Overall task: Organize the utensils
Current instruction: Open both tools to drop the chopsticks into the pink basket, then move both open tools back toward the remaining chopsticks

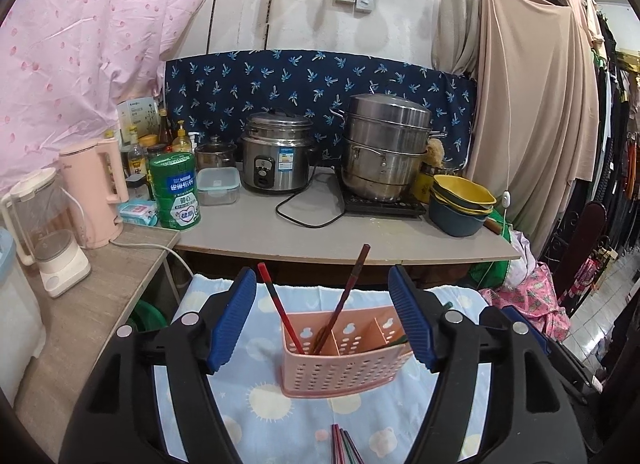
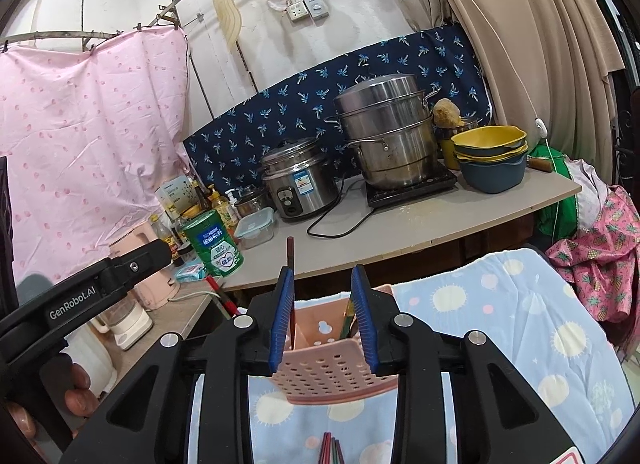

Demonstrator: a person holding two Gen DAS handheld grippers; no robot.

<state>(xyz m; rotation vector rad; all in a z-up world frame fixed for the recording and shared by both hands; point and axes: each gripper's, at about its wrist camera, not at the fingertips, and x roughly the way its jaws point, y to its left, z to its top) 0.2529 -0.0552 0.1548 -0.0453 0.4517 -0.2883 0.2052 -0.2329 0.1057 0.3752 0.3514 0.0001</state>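
Note:
A pink perforated utensil holder (image 1: 344,360) stands on a light blue patterned cloth (image 1: 256,404). Two chopsticks stand in its left compartment: a red one (image 1: 276,304) and a dark brown one (image 1: 348,296). My left gripper (image 1: 322,324) is open and empty, its blue pads on either side of the holder. Several loose chopsticks (image 1: 342,446) lie on the cloth below. In the right wrist view my right gripper (image 2: 322,320) is open just above the holder (image 2: 332,368). A dark chopstick (image 2: 290,296) stands beside its left pad, and a green utensil (image 2: 347,320) is in the right compartment.
A grey counter (image 1: 360,236) behind holds a rice cooker (image 1: 276,156), a steel steamer pot (image 1: 384,148), stacked yellow and blue bowls (image 1: 460,200), a green can (image 1: 176,192) and a pink kettle (image 1: 96,188). The left gripper's black arm (image 2: 80,288) crosses the right wrist view.

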